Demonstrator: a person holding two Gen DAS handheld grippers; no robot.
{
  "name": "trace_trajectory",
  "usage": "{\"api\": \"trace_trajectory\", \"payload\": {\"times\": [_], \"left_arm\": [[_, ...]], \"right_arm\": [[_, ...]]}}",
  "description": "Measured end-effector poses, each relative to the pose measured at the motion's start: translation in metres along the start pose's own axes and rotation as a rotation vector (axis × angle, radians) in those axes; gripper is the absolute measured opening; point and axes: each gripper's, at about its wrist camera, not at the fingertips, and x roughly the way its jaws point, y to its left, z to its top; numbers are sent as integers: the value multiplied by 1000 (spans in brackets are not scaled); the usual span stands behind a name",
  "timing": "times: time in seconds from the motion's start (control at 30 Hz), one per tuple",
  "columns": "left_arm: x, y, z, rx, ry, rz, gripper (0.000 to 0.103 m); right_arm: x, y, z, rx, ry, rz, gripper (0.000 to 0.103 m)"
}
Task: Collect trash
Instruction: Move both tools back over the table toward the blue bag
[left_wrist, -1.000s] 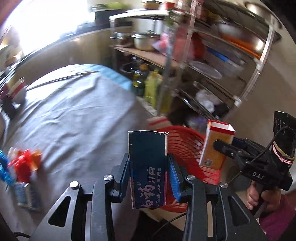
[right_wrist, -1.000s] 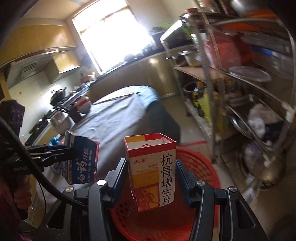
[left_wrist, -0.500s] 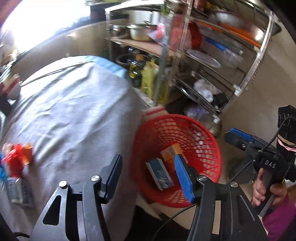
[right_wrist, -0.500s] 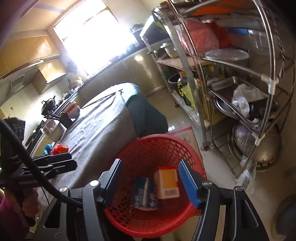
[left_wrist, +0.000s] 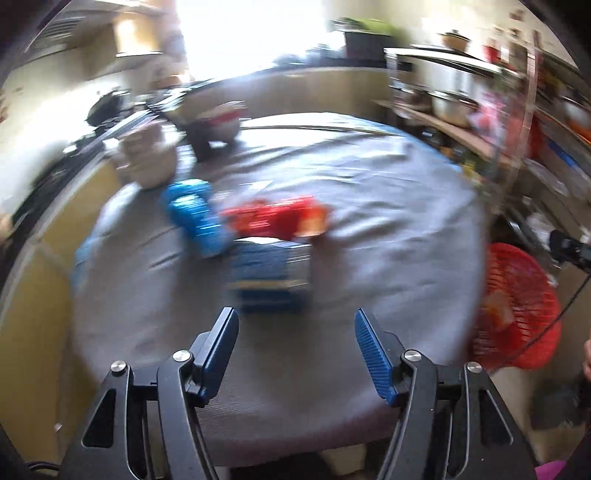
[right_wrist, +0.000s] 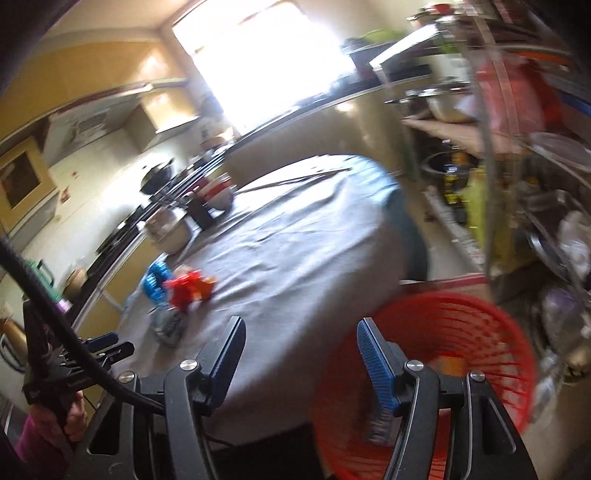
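Note:
My left gripper (left_wrist: 295, 317) hangs over the grey-clothed table (left_wrist: 369, 229), its jaws opening with nothing between them. Just ahead of it lies a blue box (left_wrist: 271, 275), with a red wrapper (left_wrist: 275, 218) and a blue wrapper (left_wrist: 194, 214) beyond; all are blurred. My right gripper (right_wrist: 301, 325) is open and holds nothing, above the table's near edge beside the red basket (right_wrist: 461, 332). In the basket lie an orange box (right_wrist: 448, 363) and a blue toothpaste box (right_wrist: 380, 424). The same red wrapper (right_wrist: 188, 290) shows at the table's left.
A metal pot (left_wrist: 147, 162) and a bowl (left_wrist: 221, 122) stand at the table's far left. A metal rack (right_wrist: 517, 166) with pans and bottles fills the right side. The basket (left_wrist: 517, 314) sits on the floor off the table's right edge. A counter runs under the window.
Both grippers let go of their boxes, which now lie in the red basket. The left gripper swung left over the table toward the remaining trash; the right one also turned left and rose slightly.

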Motion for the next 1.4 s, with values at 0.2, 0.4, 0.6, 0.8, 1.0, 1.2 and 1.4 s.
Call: {"api": "trace_trajectory", "payload": {"times": [0.2,0.4,0.6,0.8,1.0,1.2,1.4], "left_arm": [[3,61,-22,-108,3,80,68],[13,96,-31,-213,9,84,68],[20,112,-39,-249,22,83,68],[28,116,-42,-260,46,82,68],[31,124,-42,-279,56,81,69],[42,137,-44,-316,77,93,69],[49,150,-46,-355,97,72,69]], "right_arm": [[43,68,-13,-98,100,94,67],[67,119,-28,-207,169,141,67],[88,139,-32,-254,231,166,67],[109,165,-33,-333,264,192,67],[138,184,-25,-410,275,205,75],[174,186,-26,-296,375,235,75],[186,206,-29,-425,353,233,75]]}}
